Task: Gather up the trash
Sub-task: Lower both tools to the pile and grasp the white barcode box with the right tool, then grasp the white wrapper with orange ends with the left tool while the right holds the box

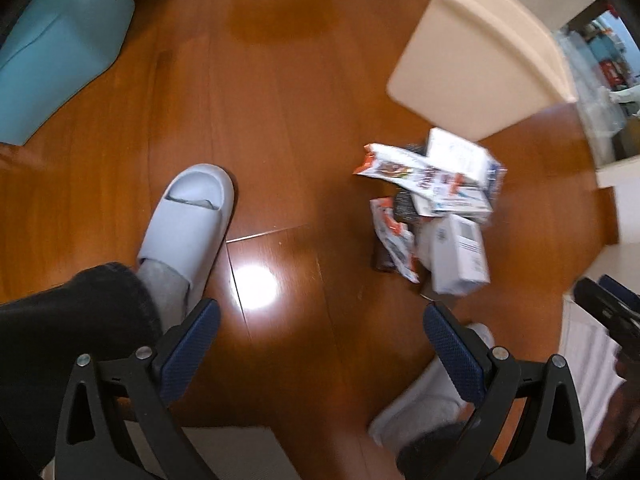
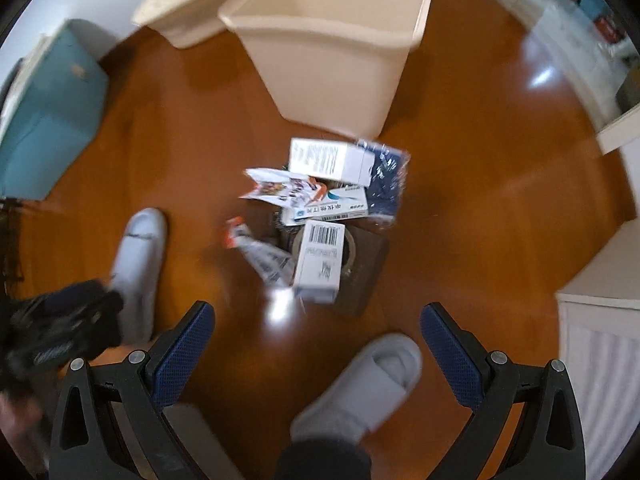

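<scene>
Wooden floor [image 2: 460, 168], barcoded box [image 2: 320, 260], wrappers, print too blurred to read

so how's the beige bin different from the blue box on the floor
The beige bin stands right behind the trash pile, while the blue box sits far off to the left by the wall. The beige bin is open at the top and looks empty inside; no opening shows on the blue box. The bin tapers toward its base; the box looks straighter-sided. Both rest on the wooden floor.
</scene>
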A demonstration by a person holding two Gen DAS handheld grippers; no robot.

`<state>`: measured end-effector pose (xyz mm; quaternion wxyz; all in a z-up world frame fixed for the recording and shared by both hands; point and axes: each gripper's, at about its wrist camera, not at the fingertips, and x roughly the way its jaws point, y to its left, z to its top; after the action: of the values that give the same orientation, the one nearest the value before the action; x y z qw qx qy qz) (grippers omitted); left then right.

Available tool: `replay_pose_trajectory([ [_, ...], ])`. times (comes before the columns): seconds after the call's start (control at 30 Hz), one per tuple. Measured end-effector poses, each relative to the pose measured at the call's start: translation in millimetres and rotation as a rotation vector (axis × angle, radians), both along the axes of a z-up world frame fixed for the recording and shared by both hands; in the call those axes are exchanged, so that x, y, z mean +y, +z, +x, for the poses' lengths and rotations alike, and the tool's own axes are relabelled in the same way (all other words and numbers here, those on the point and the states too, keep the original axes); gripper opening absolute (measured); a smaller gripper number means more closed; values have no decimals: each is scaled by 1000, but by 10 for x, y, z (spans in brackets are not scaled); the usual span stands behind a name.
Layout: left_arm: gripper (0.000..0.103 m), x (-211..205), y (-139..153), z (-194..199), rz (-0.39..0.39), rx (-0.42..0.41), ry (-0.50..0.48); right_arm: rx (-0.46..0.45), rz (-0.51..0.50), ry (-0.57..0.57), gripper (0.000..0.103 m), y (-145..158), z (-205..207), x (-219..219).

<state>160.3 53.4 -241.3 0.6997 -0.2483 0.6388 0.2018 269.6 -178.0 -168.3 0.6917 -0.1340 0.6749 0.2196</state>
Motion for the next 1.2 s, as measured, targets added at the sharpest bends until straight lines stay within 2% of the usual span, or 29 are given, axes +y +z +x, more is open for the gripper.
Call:
replay_pose_trajectory([
  [0.1, 103, -19, -309, 170, 39, 14, -19, 5, 13, -42, 103, -670, 128, 27],
  [0.2, 103, -48, -528, 299, 65, 21, -52, 7, 8, -94, 103, -1190, 165, 20],
  [0.3, 103, -106, -727, 418, 73, 16, -78, 26, 25, -142, 103, -1517, 173, -32],
  [0.37, 103, -158, -823, 462, 70, 16, -85, 41, 47, -142, 103, -1629, 161, -35],
  [0.5, 103, -239, -989, 544, 58, 12, -93, 9, 67, -93, 103, -1680, 63, 22],
  [0.57, 103, -261, -1057, 564, 58, 10, -94, 2, 25, -63, 102, -1750, 18, 95],
  [0.63, 103, -266, -1163, 594, 54, 11, -86, 19, 14, -67, 84, -1836, -19, 107],
  [0.67, 103, -270, -1215, 612, 50, 13, -82, 36, 34, -72, 56, -1861, -28, 104],
  [0.87, 103, -249, -1404, 695, -28, -28, -14, 8, 149, -136, 54, -1739, -5, -180],
  [1.0, 103, -239, -1436, 785, -70, -86, 69, -20, 237, -195, 54, -1496, -12, -460],
  [1.1, 103, -257, -1565, 923, -83, -92, 102, -49, 272, -228, 54, -1353, 5, -616],
  [1.2, 103, -270, -1775, 1079, -99, -65, 114, -69, 279, -262, 54, -1331, 40, -706],
])
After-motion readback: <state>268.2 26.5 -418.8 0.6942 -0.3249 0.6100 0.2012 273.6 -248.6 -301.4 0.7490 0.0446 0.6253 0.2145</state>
